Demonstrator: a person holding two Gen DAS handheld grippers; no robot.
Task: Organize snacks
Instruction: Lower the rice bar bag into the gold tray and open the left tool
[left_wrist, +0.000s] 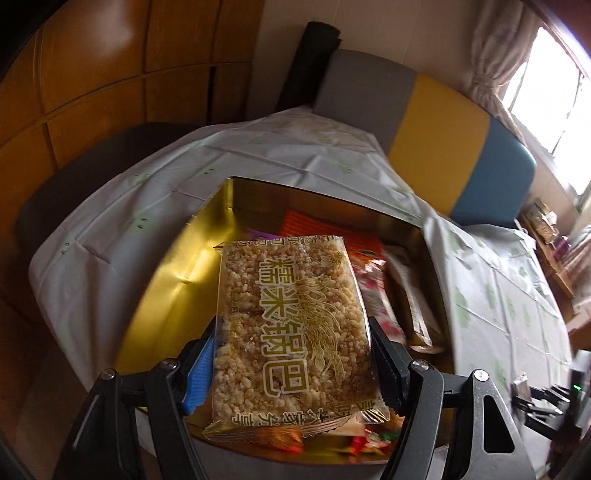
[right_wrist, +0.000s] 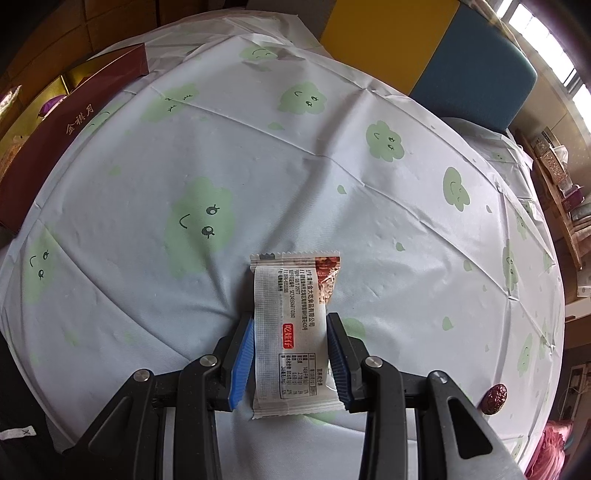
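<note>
Left wrist view: left gripper (left_wrist: 291, 363) is clamped on a rice cracker pack (left_wrist: 291, 332), hanging over the gold box (left_wrist: 166, 280) of snacks. Right gripper (right_wrist: 290, 356) pinches a small white snack packet (right_wrist: 291, 332) above the desk (right_wrist: 332, 177), box (right_wrist: 55, 147) well off left.

Between my left fingers I see a clear packet (left_wrist: 291, 343) of pale tan puffed rice, printed with gold characters and a gold wheat sprig. Beyond it, the box (left_wrist: 162, 295) is shiny gold inside, holding orange, red and purple wrappers. Between my right fingers sits a white sachet (right_wrist: 291, 332) with black print, a red label and a brown patterned corner. The tablecloth (right_wrist: 332, 206) beneath is pale blue-white with light green smiling clouds. Far right of the fingers lies a dark red wrinkled date (right_wrist: 494, 398).
</note>
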